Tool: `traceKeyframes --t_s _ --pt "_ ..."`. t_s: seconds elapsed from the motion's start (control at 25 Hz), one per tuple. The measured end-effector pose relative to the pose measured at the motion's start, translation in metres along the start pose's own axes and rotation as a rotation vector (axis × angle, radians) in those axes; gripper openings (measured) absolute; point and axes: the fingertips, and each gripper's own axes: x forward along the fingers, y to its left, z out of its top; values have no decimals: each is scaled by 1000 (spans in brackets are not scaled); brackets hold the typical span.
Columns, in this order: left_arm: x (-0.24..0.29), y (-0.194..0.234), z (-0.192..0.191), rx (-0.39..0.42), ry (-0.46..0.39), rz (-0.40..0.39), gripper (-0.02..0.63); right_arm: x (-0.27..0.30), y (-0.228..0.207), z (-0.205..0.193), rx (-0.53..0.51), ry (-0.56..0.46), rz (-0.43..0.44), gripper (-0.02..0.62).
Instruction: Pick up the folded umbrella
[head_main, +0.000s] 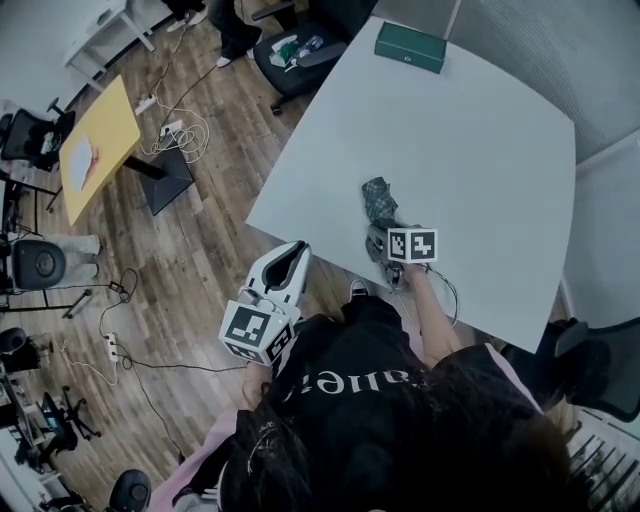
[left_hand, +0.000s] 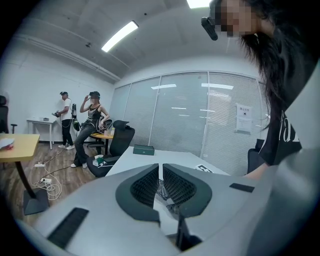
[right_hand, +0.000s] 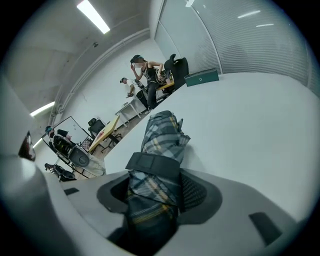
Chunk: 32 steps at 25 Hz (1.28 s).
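The folded umbrella (right_hand: 161, 137), dark plaid with a black strap round it, lies lengthwise between my right gripper's (right_hand: 155, 192) jaws, and they are shut on its near half. Its far end points out over the white table (right_hand: 250, 125). From the head view, the umbrella (head_main: 379, 199) sticks out ahead of the right gripper (head_main: 383, 236) near the table's (head_main: 480, 150) front edge. My left gripper (head_main: 297, 256) hovers off the table's edge above the wooden floor. Its jaws are shut with nothing between them (left_hand: 160, 172).
A green box (head_main: 410, 46) rests at the table's far edge. Beyond it stands a black office chair (head_main: 290, 55). A yellow table (head_main: 97, 145) and loose cables (head_main: 180, 135) are on the floor to the left. Two people (left_hand: 80, 120) stand far back.
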Motion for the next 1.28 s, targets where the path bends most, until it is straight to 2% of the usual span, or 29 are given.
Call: traceKeyframes --t_s 0.28,0.6,0.84,1.28 --pt "-17 -3 -9 -1 -7 -4 28 -47 33 3 -6 -82 91 235" --pt "-52 -8 -17 -5 -20 -6 28 -101 95 3 -22 -164 198 235" --pt "-86 -13 -24 -11 -29 -22 29 -129 134 -14 -32 -199 218 235" --pt "-146 -21 -53 -28 -21 -68 28 -156 184 -73 17 -216 220 235"
